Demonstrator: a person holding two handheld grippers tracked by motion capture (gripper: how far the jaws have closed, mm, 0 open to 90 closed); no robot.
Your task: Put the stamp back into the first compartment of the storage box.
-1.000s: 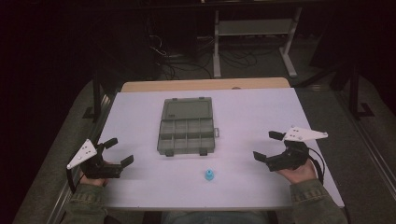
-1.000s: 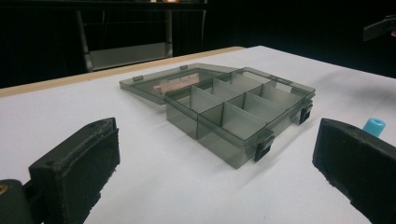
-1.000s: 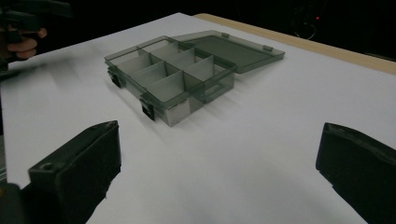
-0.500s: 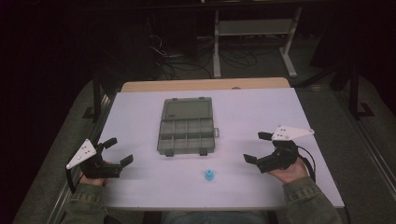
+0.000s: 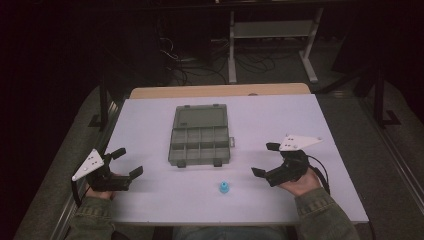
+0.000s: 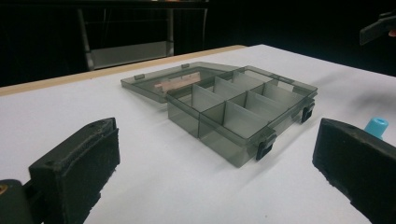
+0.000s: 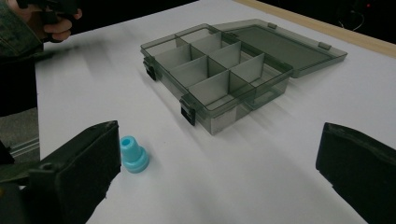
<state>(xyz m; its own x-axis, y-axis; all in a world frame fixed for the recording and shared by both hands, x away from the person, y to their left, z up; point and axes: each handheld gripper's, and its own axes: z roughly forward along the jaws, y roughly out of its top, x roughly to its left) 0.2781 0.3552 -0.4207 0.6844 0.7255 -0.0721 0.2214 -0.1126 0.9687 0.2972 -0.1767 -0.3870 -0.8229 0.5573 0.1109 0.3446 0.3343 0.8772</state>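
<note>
While it stands upright on the white table (image 5: 150, 115), the small blue cap (image 5: 224, 187) sits near the front edge, just at 5 o'clock from the open grey compartment box (image 5: 200, 145). At 3 o'clock from the cap, near but apart, the right gripper (image 5: 265, 160) hovers with jaws spread wide and holding nothing. Well away at 9 o'clock, the left gripper (image 5: 126, 161) rests with its jaws likewise spread and holding nothing.

Open compartment box (image 5: 200, 135) mid-table (image 5: 300, 115), small cap (image 5: 224, 187) before it, grippers flanking
</note>
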